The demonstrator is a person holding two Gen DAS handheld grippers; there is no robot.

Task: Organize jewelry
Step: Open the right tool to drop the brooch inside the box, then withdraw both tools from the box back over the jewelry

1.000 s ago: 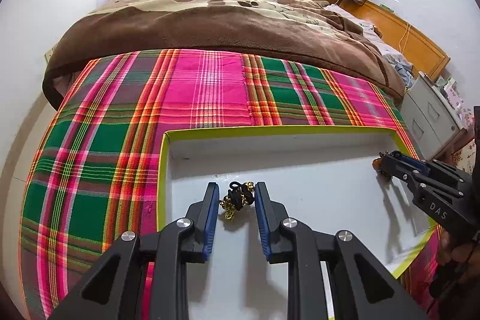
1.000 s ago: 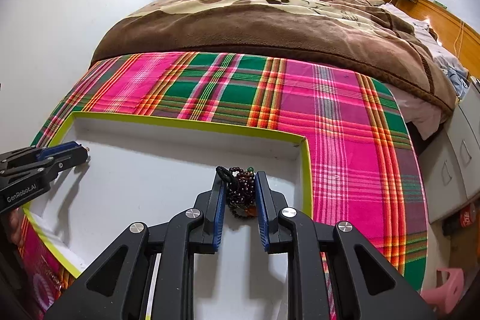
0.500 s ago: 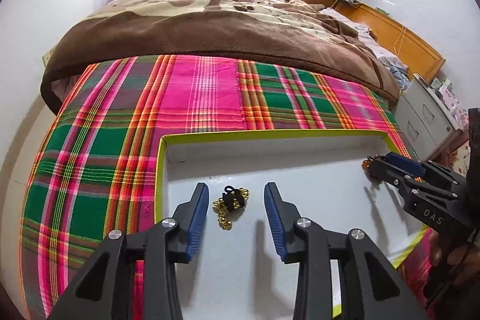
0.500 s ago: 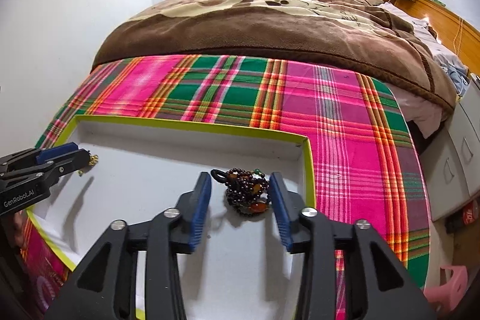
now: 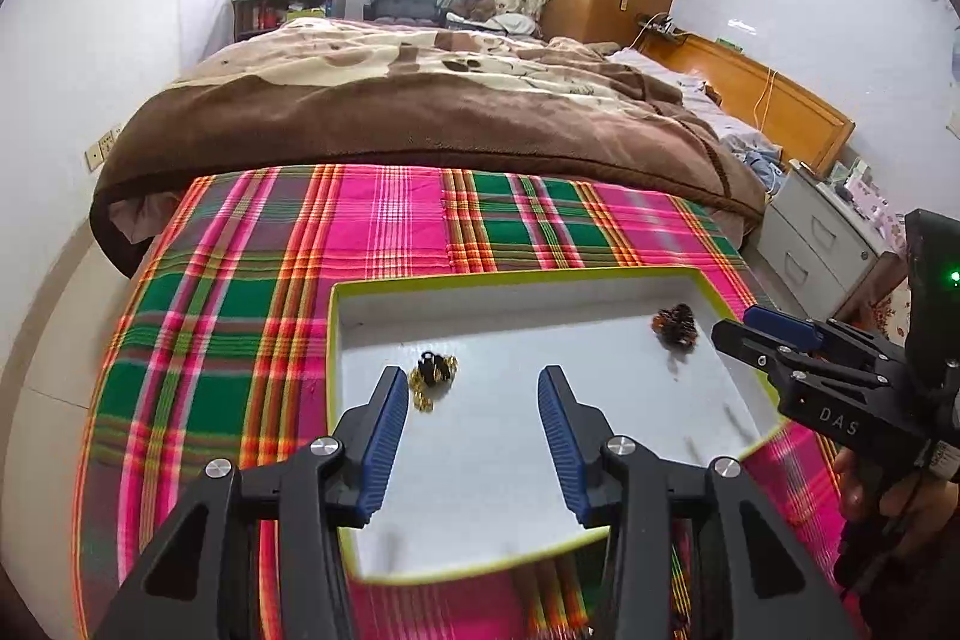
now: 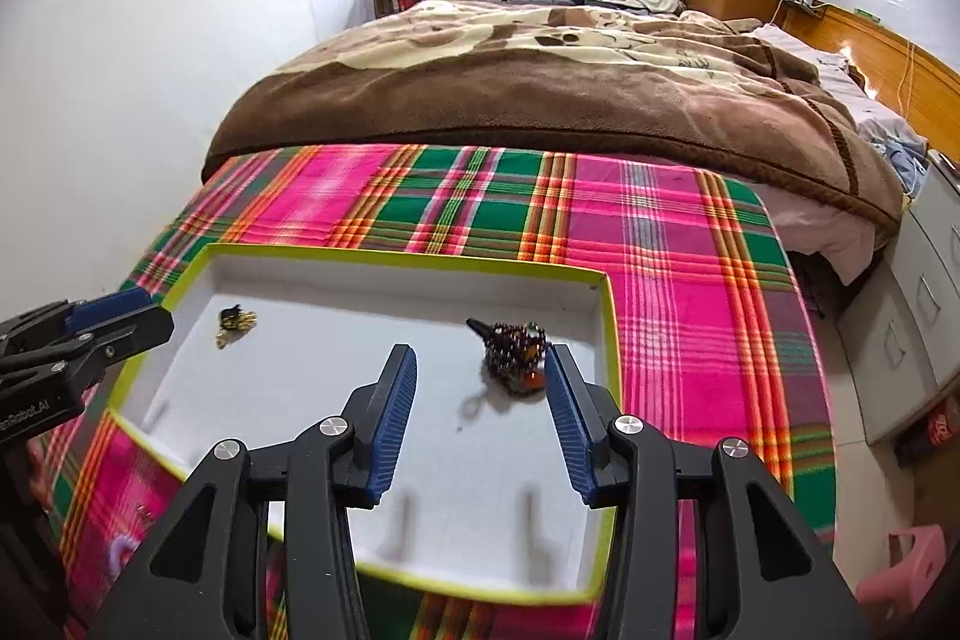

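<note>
- While both lie loose in the white tray (image 5: 600, 304), gold chain (image 5: 433, 377) far-left, bead bracelet (image 6: 517, 355) far-right: light, floppy, snag-prone; pinch the bunched middle.
- Left gripper (image 5: 474, 400) spread wide, empty.
- Right gripper (image 6: 480, 376) spread wide, empty, beads beside its right finger.
- Plaid cloth (image 6: 690, 292) underneath.

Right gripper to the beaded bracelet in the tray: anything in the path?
Nothing visible. The right gripper is open above the white tray, and the beaded bracelet lies just ahead, close to its right finger, with only bare tray floor between.
</note>
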